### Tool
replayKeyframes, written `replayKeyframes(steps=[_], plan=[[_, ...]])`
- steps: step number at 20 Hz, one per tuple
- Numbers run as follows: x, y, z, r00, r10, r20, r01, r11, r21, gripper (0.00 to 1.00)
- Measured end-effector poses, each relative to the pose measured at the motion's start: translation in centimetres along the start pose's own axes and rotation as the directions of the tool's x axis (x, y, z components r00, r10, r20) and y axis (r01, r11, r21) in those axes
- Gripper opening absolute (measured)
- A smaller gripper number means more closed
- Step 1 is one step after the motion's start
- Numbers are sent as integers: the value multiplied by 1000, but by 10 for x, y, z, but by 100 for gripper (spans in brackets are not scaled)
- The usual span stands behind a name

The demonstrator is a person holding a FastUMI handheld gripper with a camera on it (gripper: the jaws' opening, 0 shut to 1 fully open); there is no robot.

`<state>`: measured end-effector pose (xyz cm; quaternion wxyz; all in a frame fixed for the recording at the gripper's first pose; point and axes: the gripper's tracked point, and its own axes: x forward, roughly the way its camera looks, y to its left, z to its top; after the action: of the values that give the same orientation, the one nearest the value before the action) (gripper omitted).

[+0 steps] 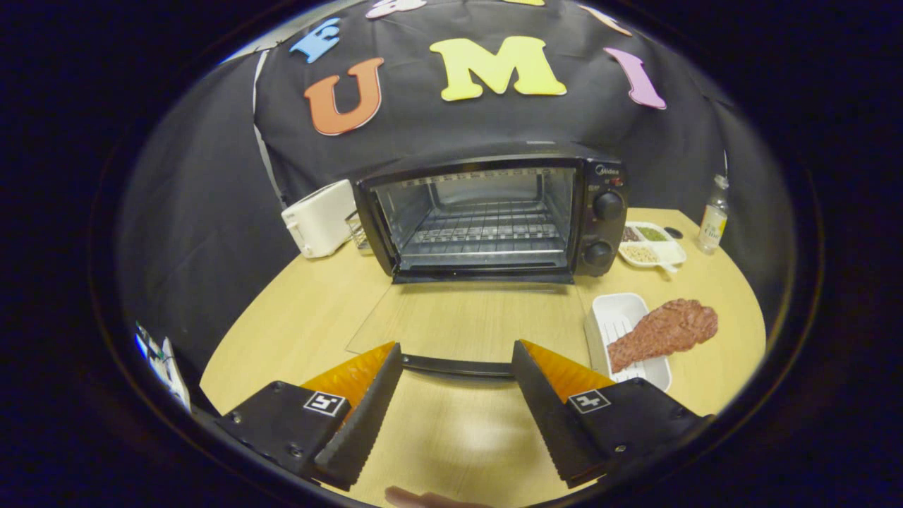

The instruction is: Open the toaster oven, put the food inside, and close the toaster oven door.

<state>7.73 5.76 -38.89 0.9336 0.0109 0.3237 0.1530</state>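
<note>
A: Looking along the claw (457,367), what are its 2 fingers at?

B: They stand wide apart and grip nothing. The black handle (457,366) of the toaster oven's door runs across the gap between the fingertips, but whether either tip touches it I cannot tell.

A: And the toaster oven (494,215) itself?

B: It sits at the far side of the wooden surface (296,331), in front of the black cloth wall. Its glass door (473,321) is swung fully down — lying flat over the surface, reaching from the oven mouth toward the claw. The cavity is open, with a wire rack (487,233) inside and 2 knobs (608,205) on the panel at the oven's right.

A: Where is the food?

B: The meat (663,330), a reddish-brown chunk, lies on a white tray (615,310) just to the right of the lowered door, ahead of the right finger — part of it hangs over the tray's right rim.

A: Anything else around?

B: A white toaster (319,219) stands just left of the oven. To the oven's right is a divided white dish (650,245) of grains, and beyond it a small bottle (713,219).
</note>
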Motion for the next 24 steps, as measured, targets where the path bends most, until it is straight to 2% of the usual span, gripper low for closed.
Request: replayKeyframes(steps=[7, 11, 17, 21, 24], plan=[[-57, -48, 56, 997, -40, 64, 41, 999, -12, 99], [-77, -89, 84, 991, -100, 88, 102, 994, -24, 100], [-86, -138, 93, 995, -97, 8, 97, 995, -19, 99], [-79, -173, 80, 992, -87, -90, 91, 995, 37, 99], [-70, -189, 65, 986, -42, -158, 59, 993, 107, 98]])
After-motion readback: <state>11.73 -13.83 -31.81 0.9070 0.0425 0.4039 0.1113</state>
